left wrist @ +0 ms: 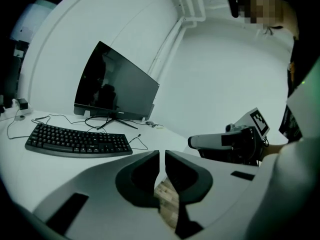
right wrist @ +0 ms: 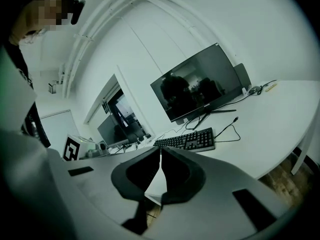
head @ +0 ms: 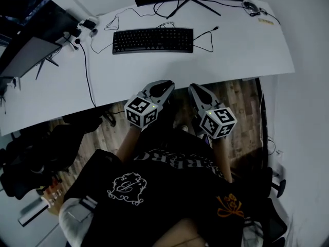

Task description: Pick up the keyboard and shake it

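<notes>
Keyboard point(head: 152, 40) looks light and stiff (cable point(head: 215, 30) trailing): take its short ends; left tool point(head: 165, 85) and right tool point(head: 195, 88) clenched, empty.

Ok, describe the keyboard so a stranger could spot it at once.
On the white desk, find the monitor stand at the far edge. The keyboard lies flat just before it: the only black slab of keys, cable looping off its right end.

Nothing legible. White lettering on the person's black shirt point(head: 172, 162) is upside down and blurred; keyboard point(head: 152, 40) key legends too small.
</notes>
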The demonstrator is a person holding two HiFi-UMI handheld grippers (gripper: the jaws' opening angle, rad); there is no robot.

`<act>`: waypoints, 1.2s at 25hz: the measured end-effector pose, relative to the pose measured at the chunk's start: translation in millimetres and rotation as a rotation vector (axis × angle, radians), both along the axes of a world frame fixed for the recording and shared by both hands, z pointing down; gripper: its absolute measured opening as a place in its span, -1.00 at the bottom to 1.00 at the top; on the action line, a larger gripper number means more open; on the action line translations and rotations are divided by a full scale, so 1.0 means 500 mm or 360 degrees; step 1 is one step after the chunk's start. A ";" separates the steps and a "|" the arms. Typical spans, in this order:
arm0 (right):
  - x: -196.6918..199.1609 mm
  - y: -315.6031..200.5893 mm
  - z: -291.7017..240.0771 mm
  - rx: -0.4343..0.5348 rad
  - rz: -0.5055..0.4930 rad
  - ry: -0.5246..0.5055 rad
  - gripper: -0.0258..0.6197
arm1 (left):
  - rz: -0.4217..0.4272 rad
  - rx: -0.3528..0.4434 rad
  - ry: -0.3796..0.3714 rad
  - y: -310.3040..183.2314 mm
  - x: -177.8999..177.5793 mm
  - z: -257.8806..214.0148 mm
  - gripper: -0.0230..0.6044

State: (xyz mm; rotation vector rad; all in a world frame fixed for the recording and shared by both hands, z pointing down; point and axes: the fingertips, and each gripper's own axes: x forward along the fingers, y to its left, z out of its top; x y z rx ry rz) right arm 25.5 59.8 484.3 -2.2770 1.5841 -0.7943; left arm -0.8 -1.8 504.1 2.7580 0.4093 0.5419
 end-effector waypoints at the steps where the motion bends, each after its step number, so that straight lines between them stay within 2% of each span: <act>1: -0.015 0.015 -0.004 0.0008 -0.0010 0.0007 -0.85 | -0.0003 0.0008 0.0002 0.017 -0.017 -0.004 -0.78; 9: -0.134 0.104 -0.045 0.0089 -0.0069 0.0075 -0.88 | -0.0051 0.0028 0.0069 0.117 -0.141 -0.044 -0.79; 17: -0.220 0.163 -0.075 0.0136 -0.0085 0.0145 -0.88 | -0.0053 0.0020 0.0126 0.185 -0.232 -0.072 -0.79; 23: -0.270 0.188 -0.075 0.0068 -0.0145 0.0250 -0.88 | -0.0067 -0.0009 0.0151 0.218 -0.277 -0.078 -0.79; 30: -0.292 0.199 -0.094 0.0094 -0.0153 0.0293 -0.88 | -0.0051 -0.0004 0.0200 0.239 -0.302 -0.101 -0.79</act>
